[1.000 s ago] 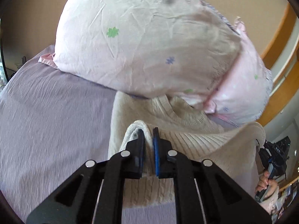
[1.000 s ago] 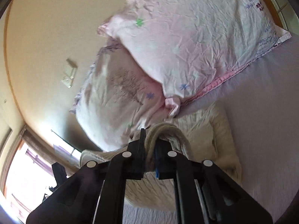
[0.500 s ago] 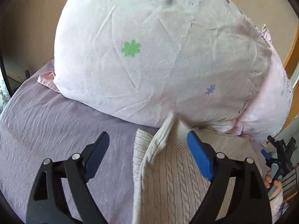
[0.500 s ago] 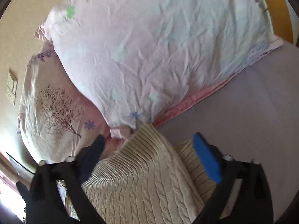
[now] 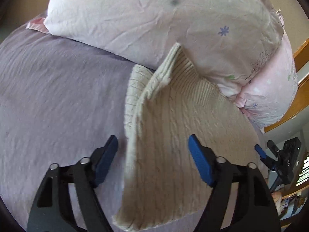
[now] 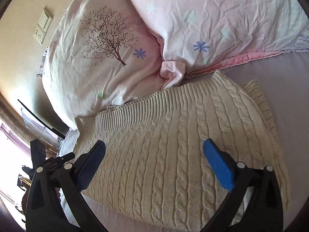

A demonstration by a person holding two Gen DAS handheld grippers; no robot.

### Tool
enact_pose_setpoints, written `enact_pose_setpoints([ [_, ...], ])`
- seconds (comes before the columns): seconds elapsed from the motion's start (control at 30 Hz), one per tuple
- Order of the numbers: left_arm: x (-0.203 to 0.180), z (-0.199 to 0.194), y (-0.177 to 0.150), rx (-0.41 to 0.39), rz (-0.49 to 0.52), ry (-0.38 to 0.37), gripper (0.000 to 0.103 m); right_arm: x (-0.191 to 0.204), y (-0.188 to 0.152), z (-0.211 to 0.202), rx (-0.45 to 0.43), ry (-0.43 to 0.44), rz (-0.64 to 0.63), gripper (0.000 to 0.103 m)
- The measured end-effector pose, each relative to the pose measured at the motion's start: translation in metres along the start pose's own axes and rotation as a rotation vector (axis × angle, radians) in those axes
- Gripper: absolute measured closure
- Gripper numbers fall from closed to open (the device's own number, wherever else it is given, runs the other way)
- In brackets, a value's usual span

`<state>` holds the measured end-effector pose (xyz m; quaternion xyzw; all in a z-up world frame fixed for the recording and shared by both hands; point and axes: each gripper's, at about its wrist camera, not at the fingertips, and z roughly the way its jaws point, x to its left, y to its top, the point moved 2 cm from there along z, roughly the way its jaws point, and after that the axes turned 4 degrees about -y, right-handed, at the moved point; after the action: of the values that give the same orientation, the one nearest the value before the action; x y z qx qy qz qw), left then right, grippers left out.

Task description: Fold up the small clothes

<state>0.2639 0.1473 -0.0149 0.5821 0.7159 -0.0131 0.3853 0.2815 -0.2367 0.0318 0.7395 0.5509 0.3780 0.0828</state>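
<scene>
A cream cable-knit sweater (image 5: 173, 131) lies folded on the lilac bed sheet (image 5: 54, 96), its ribbed hem against the pillows. It also shows in the right wrist view (image 6: 173, 147), lying flat with the ribbed hem toward the pillows. My left gripper (image 5: 153, 160) is open and empty, above the sweater's left edge. My right gripper (image 6: 154, 164) is open and empty, above the sweater's near part. The right gripper also shows at the far right of the left wrist view (image 5: 278, 158).
Two pink flowered pillows (image 5: 173, 19) lie just beyond the sweater; one carries a tree print (image 6: 108, 36). A wooden bed frame (image 5: 301, 96) runs at the right. A wall switch and socket (image 6: 42, 27) sit on the beige wall.
Both grippers were shut on the sweater's hem a second ago; they opened and let it go. The sweater now lies folded and both grippers have drawn back from the pillows.
</scene>
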Motion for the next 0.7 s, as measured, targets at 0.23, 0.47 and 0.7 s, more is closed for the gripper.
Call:
enact_pose_setpoints([
  [0.23,-0.019,-0.008,0.014,-0.034,-0.101,-0.05,0.089,-0.019,-0.008,-0.04,-0.026,0.052,0.055,0.001],
  [0.47,-0.194,-0.008,0.024,-0.04,0.125,-0.14,0.09,-0.063,-0.01,-0.107,-0.162,0.059,0.14,0.001],
  [0.7,-0.356,0.139,-0.048,0.256,0.289,-0.34,0.086,-0.116,-0.024,-0.132,-0.172,0.009,0.261,0.001],
])
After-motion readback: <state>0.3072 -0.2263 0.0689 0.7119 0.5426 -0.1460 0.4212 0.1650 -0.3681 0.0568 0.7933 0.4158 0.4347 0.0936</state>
